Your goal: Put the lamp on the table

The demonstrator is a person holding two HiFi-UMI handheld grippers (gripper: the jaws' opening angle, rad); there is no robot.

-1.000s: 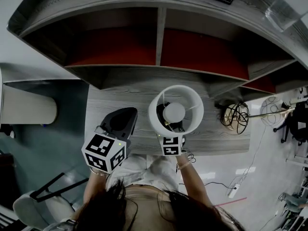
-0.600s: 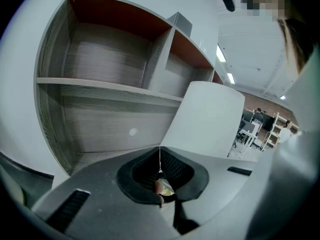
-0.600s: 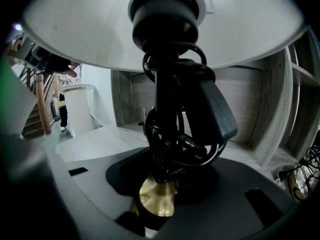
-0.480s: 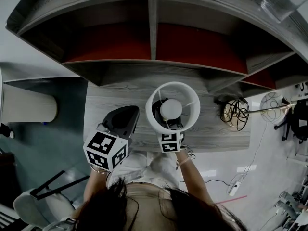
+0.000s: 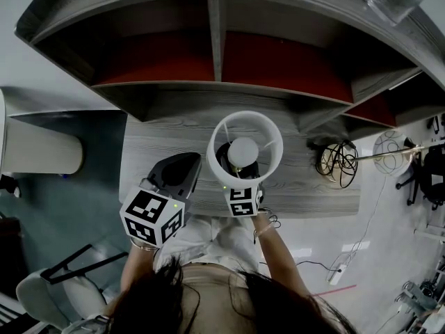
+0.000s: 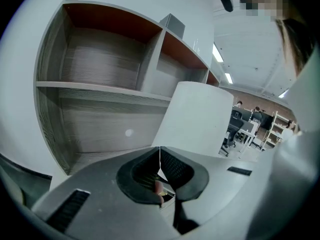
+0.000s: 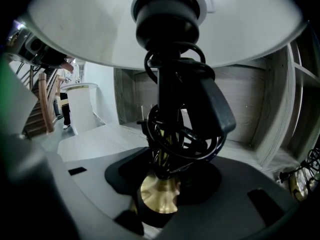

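While holding left gripper (image 6: 160, 156) motionless over the tabletop's (image 5: 156, 152) front edge, toward the left corner, jaws pressed together on nothing, give all care to the release just to its right. Next along, lamp (image 5: 245, 148) upright about midway along that front edge, white shade (image 7: 250, 29) seen from above, apparently resting on the wood already. Behind it, right gripper (image 7: 165, 181) reaching in under the shade, jaws spread wide after just opening, brass foot (image 7: 159, 196) and cord-wrapped stem (image 7: 182, 129) standing between them with no visible pinch. Best finished by keeping those jaws wide and level, then drawing straight back toward the front edge, low enough to miss the shade's rim and clear of the looped black cord, a likely snag able to tip the lamp. Farther right, a tangle of cable (image 5: 338, 164) near the tabletop's right edge, well apart. Compared with a second ago: lamp hardly shifted, left gripper in the same spot, right jaws noticeably wider.
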